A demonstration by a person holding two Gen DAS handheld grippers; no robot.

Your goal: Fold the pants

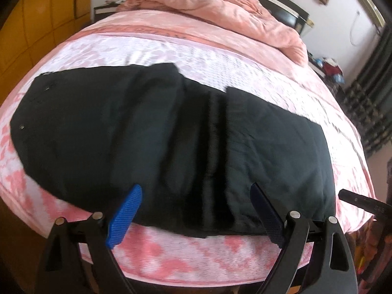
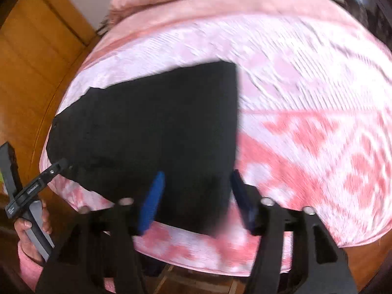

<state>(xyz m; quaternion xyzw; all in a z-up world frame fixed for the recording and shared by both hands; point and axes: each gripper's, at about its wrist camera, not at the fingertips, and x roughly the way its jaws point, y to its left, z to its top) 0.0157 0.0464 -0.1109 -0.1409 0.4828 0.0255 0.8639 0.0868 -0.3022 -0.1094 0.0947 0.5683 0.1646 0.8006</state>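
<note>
1. Step in hand: the black pants lay flat across the near part of the bed, already doubled into a long, wide band with one layer lapped over another near the middle. This read as a pause between folds, with the cloth released and neither tool gripping it.

2. Left gripper: its fingers stood wide apart, blue pads hovering over the near hem of the pants. Nothing lay between the pads.

3. Right gripper: its fingers also stood well apart, framing the near right corner of the pants. The view was blurred, so contact with the cloth could not be confirmed, but no cloth appeared pinched.

4. In the right wrist view, a hand in a pink sleeve held the handle of the left tool, at the left end of the garment.

5. Next move, as a judgement: each gripper would need to descend on one end edge, pinch all layers together, and carry that end over toward the other without dragging the lower layers.

6. Materials: the pants were a matte, dark woven cloth with soft creases and small metal snaps at the left end. The bedcover was a plush pink-and-white pattern; a rumpled pink quilt lay heaped at the far end.
</note>
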